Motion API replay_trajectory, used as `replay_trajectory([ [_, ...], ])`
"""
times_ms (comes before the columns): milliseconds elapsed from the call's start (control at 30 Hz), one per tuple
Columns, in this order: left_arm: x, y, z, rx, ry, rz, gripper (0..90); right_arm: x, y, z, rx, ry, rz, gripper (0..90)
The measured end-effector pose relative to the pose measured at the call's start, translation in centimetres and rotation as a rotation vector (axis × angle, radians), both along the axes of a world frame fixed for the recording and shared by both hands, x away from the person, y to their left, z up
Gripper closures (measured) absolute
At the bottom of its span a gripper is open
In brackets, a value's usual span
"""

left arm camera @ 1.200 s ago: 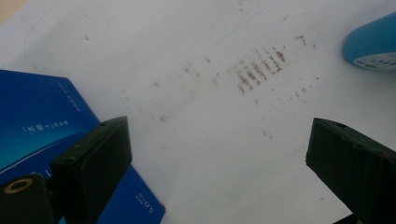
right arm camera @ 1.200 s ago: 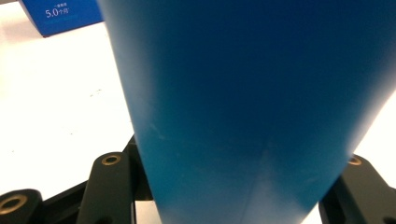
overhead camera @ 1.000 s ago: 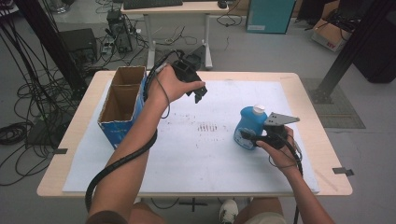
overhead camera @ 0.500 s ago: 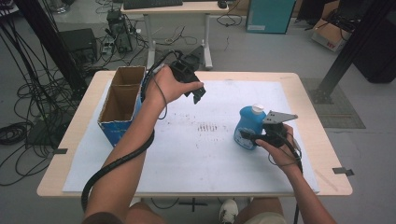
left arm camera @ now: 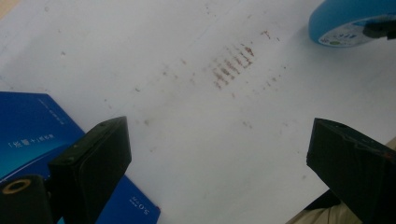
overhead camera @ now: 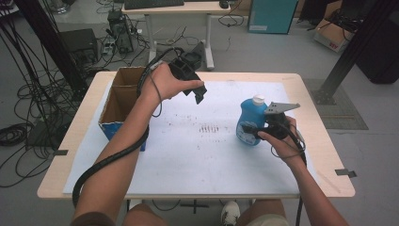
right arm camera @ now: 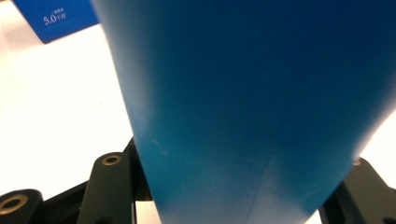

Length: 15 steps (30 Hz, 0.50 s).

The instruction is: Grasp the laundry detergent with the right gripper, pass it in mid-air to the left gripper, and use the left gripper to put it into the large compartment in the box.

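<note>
While the right claw (overhead camera: 256,131) clamps the blue bottle (overhead camera: 249,121), the left claw (overhead camera: 197,92) gapes empty.

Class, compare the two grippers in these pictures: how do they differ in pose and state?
The left gripper is open with nothing between its jaws; the right gripper is shut on the blue bottle. The left gripper is held up above the table, near the cardboard box; the right gripper sits low beside the sheet. Both are black, hand-held and trail cables.
</note>
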State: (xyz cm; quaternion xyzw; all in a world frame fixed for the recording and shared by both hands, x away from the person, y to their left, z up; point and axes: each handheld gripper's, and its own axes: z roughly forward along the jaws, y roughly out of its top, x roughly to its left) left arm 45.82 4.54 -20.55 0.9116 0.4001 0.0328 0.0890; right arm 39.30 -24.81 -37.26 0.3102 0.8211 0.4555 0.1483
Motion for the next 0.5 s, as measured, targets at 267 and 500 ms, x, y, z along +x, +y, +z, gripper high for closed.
replay_trajectory([
  [267,0.0,0.2,1.2,-0.037,-0.008,-0.074,6.9,1.6,1.0,2.4,-0.017,0.020,-0.007,42.7],
  [500,-0.2,0.1,2.4,-0.069,-0.023,-0.155,7.1,2.4,2.1,3.4,-0.010,0.037,0.016,42.6],
])
